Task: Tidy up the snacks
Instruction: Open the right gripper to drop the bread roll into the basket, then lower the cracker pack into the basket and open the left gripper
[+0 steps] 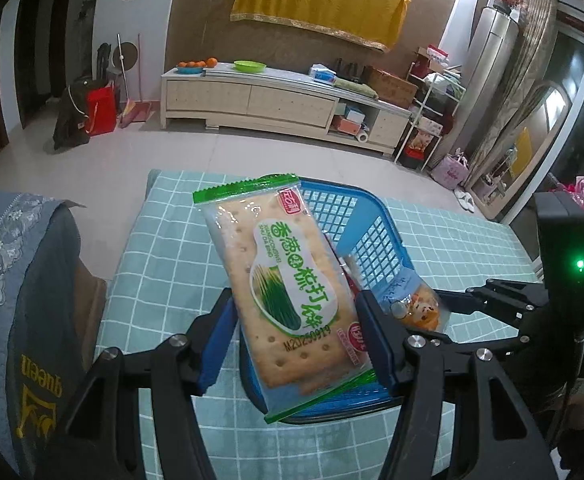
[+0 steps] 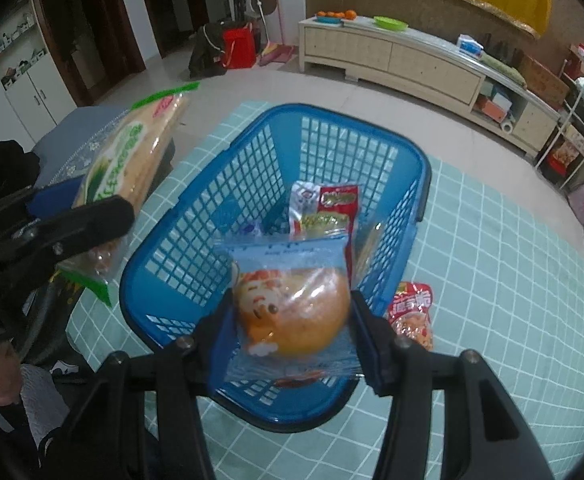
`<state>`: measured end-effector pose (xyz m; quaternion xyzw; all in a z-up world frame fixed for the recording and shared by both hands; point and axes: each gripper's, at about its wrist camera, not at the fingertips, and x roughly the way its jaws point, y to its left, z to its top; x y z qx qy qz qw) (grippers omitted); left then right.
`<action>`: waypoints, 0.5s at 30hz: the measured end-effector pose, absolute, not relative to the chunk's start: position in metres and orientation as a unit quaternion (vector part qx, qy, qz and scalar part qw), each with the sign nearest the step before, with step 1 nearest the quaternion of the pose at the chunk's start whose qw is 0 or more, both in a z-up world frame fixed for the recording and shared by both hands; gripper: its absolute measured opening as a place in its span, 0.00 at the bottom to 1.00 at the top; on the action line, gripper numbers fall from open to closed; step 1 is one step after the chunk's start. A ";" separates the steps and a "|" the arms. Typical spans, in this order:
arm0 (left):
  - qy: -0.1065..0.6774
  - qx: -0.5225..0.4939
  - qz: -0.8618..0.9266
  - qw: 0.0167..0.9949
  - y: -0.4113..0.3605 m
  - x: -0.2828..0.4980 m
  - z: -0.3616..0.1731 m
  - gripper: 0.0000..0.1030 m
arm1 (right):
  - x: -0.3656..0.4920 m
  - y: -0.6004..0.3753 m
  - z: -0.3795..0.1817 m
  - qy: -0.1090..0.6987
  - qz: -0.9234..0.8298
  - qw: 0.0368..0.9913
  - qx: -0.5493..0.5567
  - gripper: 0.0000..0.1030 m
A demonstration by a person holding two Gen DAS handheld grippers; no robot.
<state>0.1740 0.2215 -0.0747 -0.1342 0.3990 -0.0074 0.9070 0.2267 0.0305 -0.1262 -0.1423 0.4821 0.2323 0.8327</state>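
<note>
Both loads hang over the blue basket [image 2: 211,216] — right gripper [image 2: 292,332] clamps the bun packet [image 2: 292,312], nearer its centre; left gripper [image 1: 296,340] clamps the cracker pack [image 1: 279,280], long axis near-to-far.

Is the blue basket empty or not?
Not empty: a red and white snack packet lies on the bottom of the basket.

The basket [image 2: 195,256] stands on the counter [image 2: 492,300]. Snack packets [image 2: 326,208] lie inside it, toward its far end. Another snack packet [image 2: 412,316] lies on the counter just right of the basket. A cabinet [image 2: 392,56] stands on the floor well behind the counter.
</note>
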 end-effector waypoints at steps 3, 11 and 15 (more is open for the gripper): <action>0.403 -0.134 -0.008 0.905 0.220 0.171 -0.075 0.56 | 0.226 0.034 -0.129 0.490 0.231 0.827 -0.149 0.59; 0.414 -0.114 -0.002 0.903 0.214 0.167 -0.077 0.56 | 0.224 0.024 -0.120 0.484 0.218 0.837 -0.135 0.87; 0.415 -0.109 -0.007 0.903 0.208 0.168 -0.074 0.56 | 0.224 0.014 -0.113 0.474 0.210 0.846 -0.125 0.98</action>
